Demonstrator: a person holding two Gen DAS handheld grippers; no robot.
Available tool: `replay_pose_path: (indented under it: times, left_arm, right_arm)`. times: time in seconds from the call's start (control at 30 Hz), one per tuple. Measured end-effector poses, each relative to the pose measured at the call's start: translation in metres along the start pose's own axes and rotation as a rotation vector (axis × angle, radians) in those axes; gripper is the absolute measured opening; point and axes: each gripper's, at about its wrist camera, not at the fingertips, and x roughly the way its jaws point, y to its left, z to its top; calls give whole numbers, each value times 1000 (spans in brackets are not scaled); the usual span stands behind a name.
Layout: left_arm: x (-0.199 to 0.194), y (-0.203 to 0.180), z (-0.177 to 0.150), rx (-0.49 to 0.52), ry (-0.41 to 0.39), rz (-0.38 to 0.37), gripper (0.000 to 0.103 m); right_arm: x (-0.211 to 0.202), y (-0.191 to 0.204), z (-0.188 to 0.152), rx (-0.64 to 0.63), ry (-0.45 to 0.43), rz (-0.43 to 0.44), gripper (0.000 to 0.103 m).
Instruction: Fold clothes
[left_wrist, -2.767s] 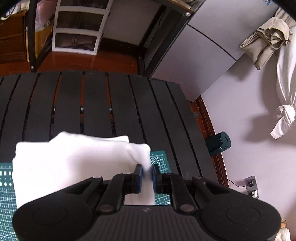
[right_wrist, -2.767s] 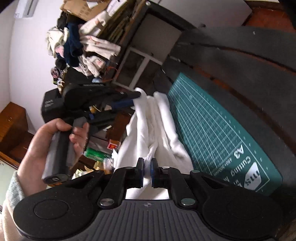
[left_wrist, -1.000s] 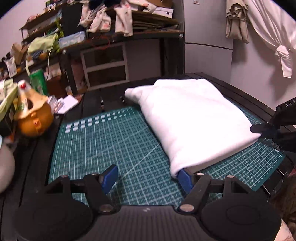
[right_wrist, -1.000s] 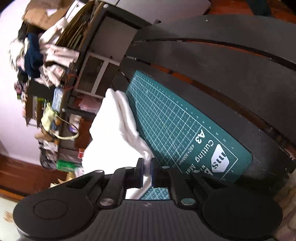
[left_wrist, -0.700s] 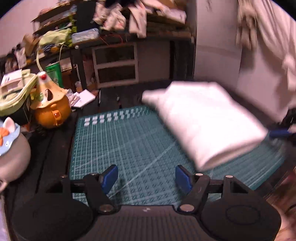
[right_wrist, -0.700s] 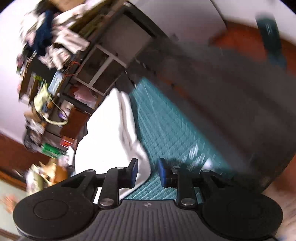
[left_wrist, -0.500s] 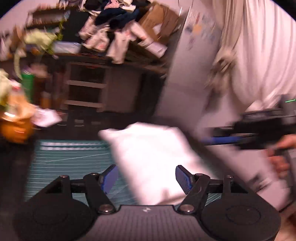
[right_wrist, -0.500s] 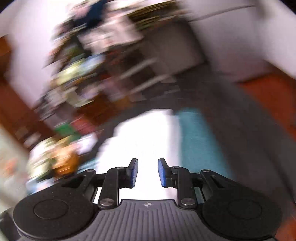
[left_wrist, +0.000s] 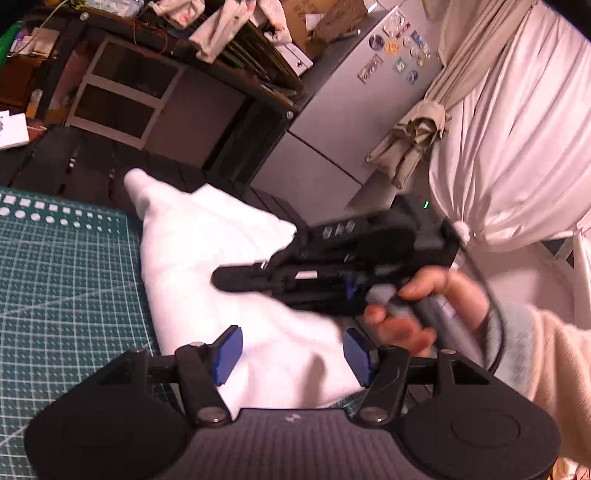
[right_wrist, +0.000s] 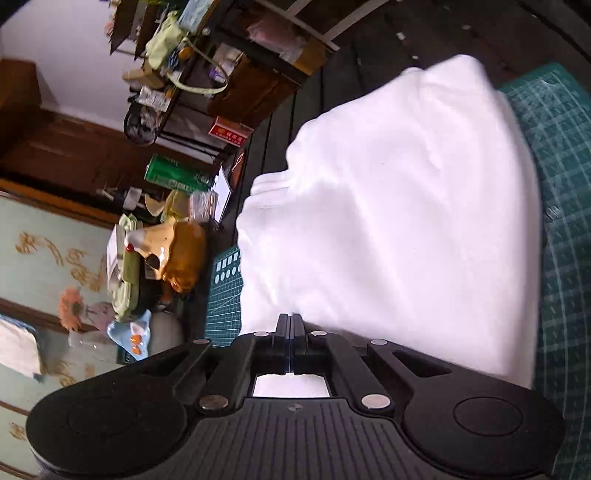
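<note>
A folded white garment (left_wrist: 207, 251) lies on the green cutting mat (left_wrist: 66, 280). My left gripper (left_wrist: 293, 354) straddles the garment's near end. Its blue pads (left_wrist: 229, 354) stand apart on either side of the cloth, and the jaws are closing. A person's hand (left_wrist: 424, 302) holds my right gripper (left_wrist: 225, 276) just over the garment's top, pointing left in the left wrist view. In the right wrist view the right gripper (right_wrist: 291, 325) is shut, finger against finger, with nothing seen between them. The garment (right_wrist: 406, 203) spreads out beyond its tips.
The mat (right_wrist: 565, 184) rests on a black slatted table (left_wrist: 74, 162). A grey fridge (left_wrist: 351, 110) and a cluttered shelf unit (left_wrist: 147, 92) stand behind, with white curtains (left_wrist: 517, 147) at right. An orange figurine (right_wrist: 177, 251) and a green can (right_wrist: 173, 173) sit beyond the mat's far side.
Both grippers let go of the garment, which now lies folded. The left view swung right onto the garment's near end. The right gripper opened, shut again and swung over the cloth.
</note>
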Motion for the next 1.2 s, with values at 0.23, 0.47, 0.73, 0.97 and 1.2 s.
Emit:
replay_pose_path:
  times: [0.23, 0.47, 0.73, 0.97, 1.2]
  left_arm:
    - [4, 11, 0, -92, -1, -29, 60]
    - [5, 9, -2, -76, -13, -10, 60]
    - [4, 7, -2, -84, -15, -18, 60]
    - [3, 5, -5, -77, -18, -16, 60]
    - [2, 7, -5, -84, -13, -23, 60]
  right_arm:
    - [44, 73, 41, -223, 153, -53, 12]
    - [104, 50, 82, -206, 146, -173, 0]
    - [102, 50, 116, -162, -49, -236, 4]
    - [130, 139, 121, -774, 273, -446, 55]
    - [188, 161, 117, -967, 535, -595, 52]
